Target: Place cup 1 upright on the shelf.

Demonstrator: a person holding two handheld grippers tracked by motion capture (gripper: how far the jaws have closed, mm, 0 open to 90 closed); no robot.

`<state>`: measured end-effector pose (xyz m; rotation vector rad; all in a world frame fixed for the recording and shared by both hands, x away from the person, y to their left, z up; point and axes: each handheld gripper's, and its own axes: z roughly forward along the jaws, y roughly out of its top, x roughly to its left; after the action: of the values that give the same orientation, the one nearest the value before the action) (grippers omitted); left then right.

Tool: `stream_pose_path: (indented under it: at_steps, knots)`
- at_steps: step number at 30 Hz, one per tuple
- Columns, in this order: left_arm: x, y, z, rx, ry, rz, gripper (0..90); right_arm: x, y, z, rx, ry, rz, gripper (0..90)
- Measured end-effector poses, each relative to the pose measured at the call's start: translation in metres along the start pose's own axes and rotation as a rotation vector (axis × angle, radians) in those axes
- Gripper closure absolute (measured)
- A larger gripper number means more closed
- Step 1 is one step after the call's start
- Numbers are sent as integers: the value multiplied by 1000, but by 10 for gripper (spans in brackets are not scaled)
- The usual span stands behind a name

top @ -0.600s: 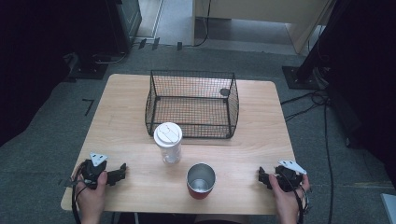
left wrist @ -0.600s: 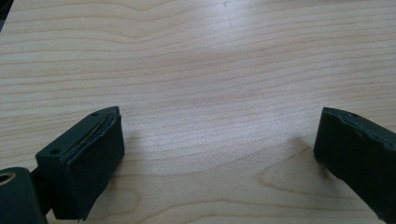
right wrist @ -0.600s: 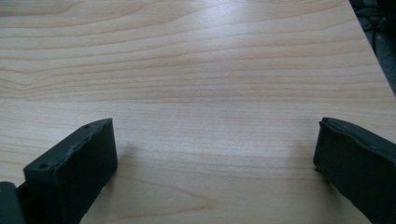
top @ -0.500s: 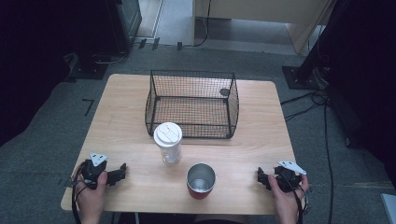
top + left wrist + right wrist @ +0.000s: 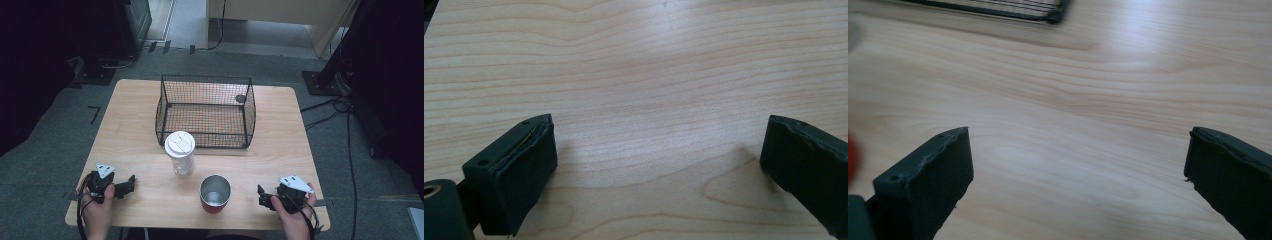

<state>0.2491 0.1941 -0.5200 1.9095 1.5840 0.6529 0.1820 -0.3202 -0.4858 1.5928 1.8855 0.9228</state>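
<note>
Resting on table (image 5: 150,125) — left gripper (image 5: 656,165) jaws wide apart, empty | right gripper (image 5: 1078,175) jaws wide apart, empty

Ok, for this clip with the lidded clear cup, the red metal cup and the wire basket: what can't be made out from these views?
- Clear plastic cup with white lid: contents, high view, too small and lid covers the top.
- Small dark round object at the black wire basket: identity, too small.
- Red cup with metal inside: a blurred red sliver at the right gripper view's left edge, cut off.
- Basket in right gripper view: cut off by the top edge, blurred.
</note>
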Motion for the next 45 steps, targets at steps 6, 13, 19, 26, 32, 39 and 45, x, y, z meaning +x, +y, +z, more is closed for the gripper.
stream_pose_path:
  at_steps: [6,13,19,26,32,39,45]
  knots:
    - [0,0,0,0,0,0,25,38,-1,-6,2,121,-125,0]
    - [0,0,0,0,0,0,25,60,-4,-13,7,217,-179,0]
    - [0,0,0,0,0,0,25,73,-8,-20,-4,319,-222,0]
    - [0,0,0,0,0,0,25,86,-6,-23,-17,384,-254,0]
    - [0,0,0,0,0,0,25,97,-2,-24,-37,415,-277,0]
    - [0,0,0,-1,0,-1,25,113,5,-20,-67,434,-275,0]
    - [0,0,0,-1,0,-1,25,123,11,-18,-98,431,-267,0]
